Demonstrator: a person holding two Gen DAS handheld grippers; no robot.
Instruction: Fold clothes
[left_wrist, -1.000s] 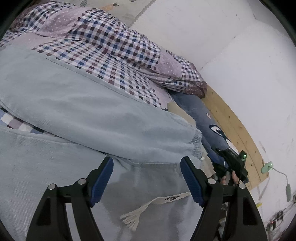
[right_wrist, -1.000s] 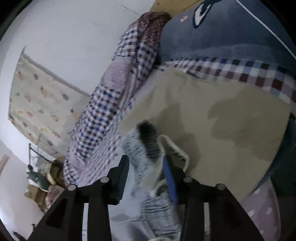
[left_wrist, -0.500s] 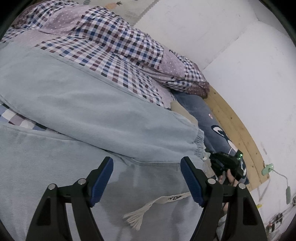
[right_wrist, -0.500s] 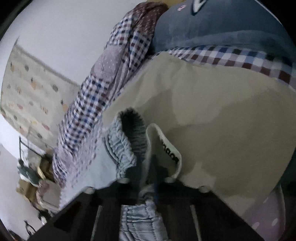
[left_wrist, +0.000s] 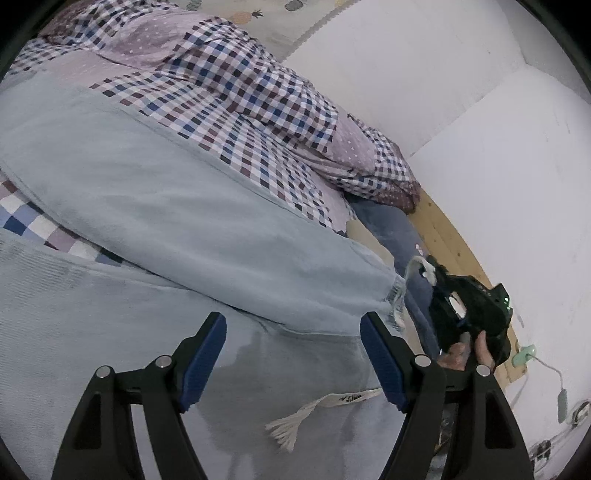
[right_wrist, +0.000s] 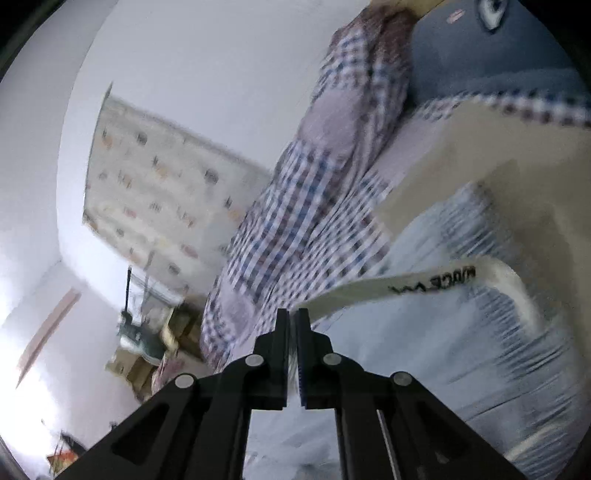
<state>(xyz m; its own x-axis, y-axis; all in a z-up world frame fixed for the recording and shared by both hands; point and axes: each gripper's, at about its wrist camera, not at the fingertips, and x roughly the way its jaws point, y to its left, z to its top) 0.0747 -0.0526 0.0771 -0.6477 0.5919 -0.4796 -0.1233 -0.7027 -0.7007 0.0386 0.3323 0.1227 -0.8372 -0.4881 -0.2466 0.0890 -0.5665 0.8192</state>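
1. Left wrist view: the pale blue trousers (left_wrist: 155, 206) fill the centre and lower left of the frame, spread over a checked quilt (left_wrist: 251, 96) on the bed. One leg runs diagonally from the left edge down to a gathered cuff (left_wrist: 395, 299) at centre right; a second pale blue panel lies beneath it, along the bottom.
2. The cloth looks soft, light and limp, a brushed cotton by its nap. It should drape and sag wherever it is not supported, so I judge the firmer seams, the elastic cuff or the waist, to be the best places to take hold.
3. The left hand-held gripper (left_wrist: 293, 363) hangs at the bottom centre with its blue pads wide apart, released, nothing between them. A frayed white drawstring (left_wrist: 321, 406) lies on the cloth just below it.
4. At centre right, the right hand-held gripper (left_wrist: 424, 271) meets the cuff, with a person's fingers (left_wrist: 480, 349) on its handle.
5. Right wrist view, blurred: the right hand-held gripper (right_wrist: 292, 325) at bottom centre is clenched on a thin edge of the trousers (right_wrist: 461, 350), whose ribbed elastic fills the lower right. A printed white tape (right_wrist: 413, 286) stretches rightward from the fingertips.
6. Count: one pair of trousers, two legs showing, one cuff seen, two hand-held grippers, one quilt, one dark blue cloth (right_wrist: 498, 48) at upper right.
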